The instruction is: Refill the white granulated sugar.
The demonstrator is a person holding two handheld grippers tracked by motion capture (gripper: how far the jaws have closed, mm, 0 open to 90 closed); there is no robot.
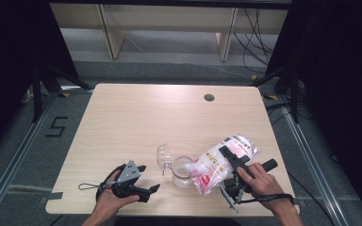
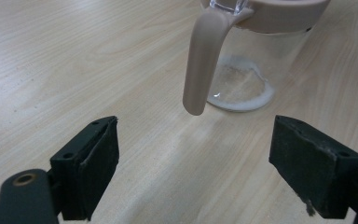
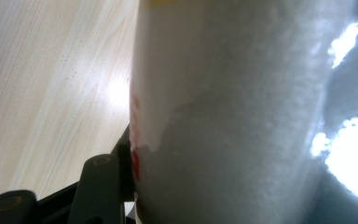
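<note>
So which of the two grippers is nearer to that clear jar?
The right gripper: it tips a plastic bag over the clear jar. The left gripper waits beside the jar, jaws open.

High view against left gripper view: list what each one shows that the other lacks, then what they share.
High view alone: the right tongs clamped on a tilted white bag with red print, its mouth over the clear jar; the jar's hinged clear lid swung open; the person's hands; the floor and table legs beyond.

Left gripper view alone: the jar's beige handle close up, white powder ringing the jar's bottom, and the left tongs standing open with nothing between.

Shared: the jar and the wooden table.
</note>
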